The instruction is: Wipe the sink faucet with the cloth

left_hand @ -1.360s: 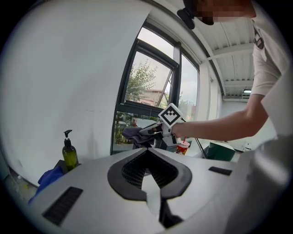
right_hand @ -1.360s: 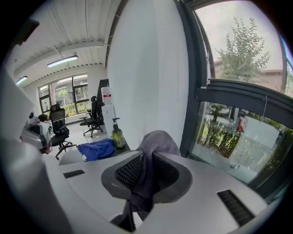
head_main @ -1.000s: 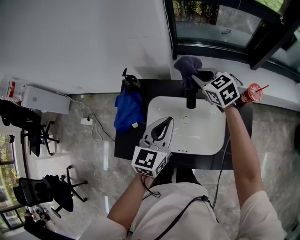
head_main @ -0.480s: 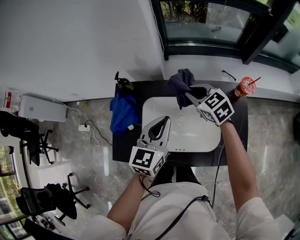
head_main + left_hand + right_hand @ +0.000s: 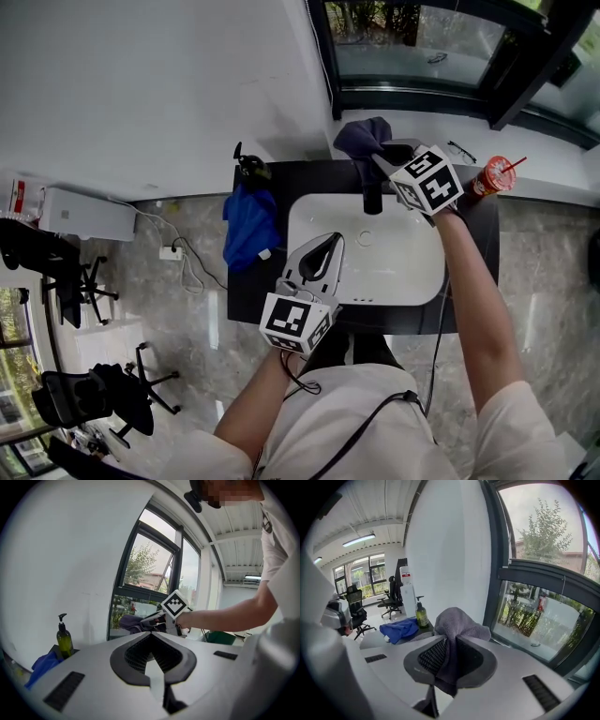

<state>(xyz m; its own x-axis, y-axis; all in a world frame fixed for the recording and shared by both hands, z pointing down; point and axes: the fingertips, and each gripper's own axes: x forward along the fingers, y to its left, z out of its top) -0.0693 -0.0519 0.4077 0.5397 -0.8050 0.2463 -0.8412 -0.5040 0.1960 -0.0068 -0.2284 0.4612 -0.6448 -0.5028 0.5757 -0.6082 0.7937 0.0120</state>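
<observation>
Right gripper (image 5: pixel 379 157) clamped on grey cloth (image 5: pixel 364 137), wad bunched ahead of jaws as wiping pad. Cloth sits at top of black faucet (image 5: pixel 372 195), behind sink (image 5: pixel 412 281); contact likely. Left gripper (image 5: pixel 328 246) closed, empty, kept clear at near rim.

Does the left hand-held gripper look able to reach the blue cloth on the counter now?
Probably yes. The left hand-held gripper is empty above the sink, and the blue cloth lies uncovered on the counter beside it, with nothing between.
</observation>
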